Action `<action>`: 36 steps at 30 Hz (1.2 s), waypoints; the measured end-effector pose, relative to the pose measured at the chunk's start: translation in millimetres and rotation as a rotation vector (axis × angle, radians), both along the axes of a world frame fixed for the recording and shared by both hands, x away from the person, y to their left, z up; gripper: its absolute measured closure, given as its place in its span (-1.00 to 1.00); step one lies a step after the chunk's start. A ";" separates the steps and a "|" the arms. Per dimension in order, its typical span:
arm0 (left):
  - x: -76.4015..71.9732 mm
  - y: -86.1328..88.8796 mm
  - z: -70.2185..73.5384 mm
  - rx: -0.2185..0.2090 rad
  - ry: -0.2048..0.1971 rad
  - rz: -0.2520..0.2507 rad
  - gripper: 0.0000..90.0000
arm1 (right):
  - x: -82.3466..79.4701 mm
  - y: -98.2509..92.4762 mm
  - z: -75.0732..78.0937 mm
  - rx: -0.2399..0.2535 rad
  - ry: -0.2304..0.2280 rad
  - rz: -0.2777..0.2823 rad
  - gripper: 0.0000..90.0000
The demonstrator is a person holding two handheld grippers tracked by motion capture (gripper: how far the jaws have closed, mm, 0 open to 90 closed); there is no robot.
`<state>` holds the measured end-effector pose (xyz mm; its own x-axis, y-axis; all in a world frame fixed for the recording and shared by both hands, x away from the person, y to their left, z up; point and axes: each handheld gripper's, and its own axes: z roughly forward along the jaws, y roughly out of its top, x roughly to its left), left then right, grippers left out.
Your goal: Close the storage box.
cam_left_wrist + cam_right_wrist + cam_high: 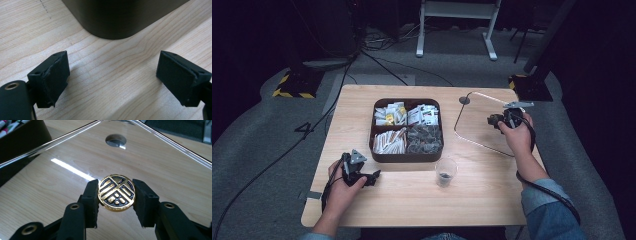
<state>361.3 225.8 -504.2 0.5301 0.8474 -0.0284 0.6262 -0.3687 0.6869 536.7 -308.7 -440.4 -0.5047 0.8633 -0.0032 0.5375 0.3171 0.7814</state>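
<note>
A clear square lid [477,122] with a small round hole [464,100] lies to the right of the brown box [406,157]. My right gripper [497,120] is shut on its gold, black-patterned round knob [116,193], one pad on each side. The lid's glossy pane [75,157] spreads out ahead of the jaws. My left gripper [374,177] rests low over the table near the box's front left corner. Its jaws [113,72] stand open with bare wood between them, and the box's dark rounded corner [120,17] lies just ahead.
The box has four compartments packed with several packets and sachets. A clear plastic cup [445,172] with something dark at its bottom stands in front of the box's right corner. Bare wood [422,205] runs along the near edge. Cables and stands lie on the floor beyond.
</note>
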 end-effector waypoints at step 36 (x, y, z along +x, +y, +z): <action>0.0 0.0 0.0 0.000 0.000 0.000 -0.73 | -13.9 40.1 56.6 0.023 -0.024 0.140 0.31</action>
